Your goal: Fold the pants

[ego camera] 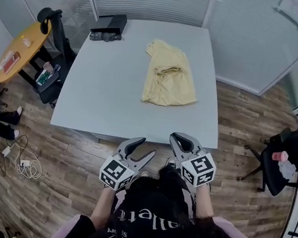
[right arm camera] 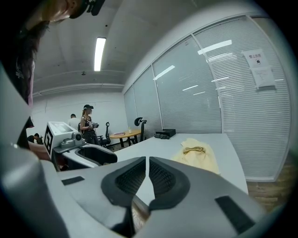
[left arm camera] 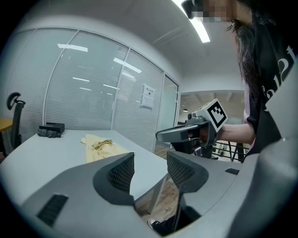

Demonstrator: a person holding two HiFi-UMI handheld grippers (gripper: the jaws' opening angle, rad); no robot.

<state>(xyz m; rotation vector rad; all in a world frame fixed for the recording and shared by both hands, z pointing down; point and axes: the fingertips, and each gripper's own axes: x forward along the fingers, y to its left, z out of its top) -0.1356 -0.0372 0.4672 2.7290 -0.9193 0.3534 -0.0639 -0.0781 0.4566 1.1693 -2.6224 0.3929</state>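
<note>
Here we are over the pale grey rectangular table (ego camera: 114, 94), and the pale yellow fabric pants (ego camera: 169, 75) are lying on it, out toward 1 o'clock from the table's middle, loosely bunched with creases near the top and touched by neither tool. Both tools are hanging off the near edge of the table, down at 6 o'clock in the head view, above the wooden plank floor (ego camera: 75, 165) and well apart from the garment. The left gripper (left arm camera: 150, 169) has its jaws spread with a clear gap between the ribbed pads, and there's nothing in there, just table edge and floor showing through. The right gripper (right arm camera: 147, 175) has its jaws drawn in until only a thin slit is left between the pads, and it's got hold of nothing at all. The two tools sit side by side, close but not touching, each with its marker cube facing up at the head camera. Over at 11 o'clock, on the far left corner of the table, sits a black rectangular box (ego camera: 112, 26), and off the table at 9 o'clock there's a round yellow side table (ego camera: 20, 49) with a black office chair (ego camera: 54, 46) just beside it.
</note>
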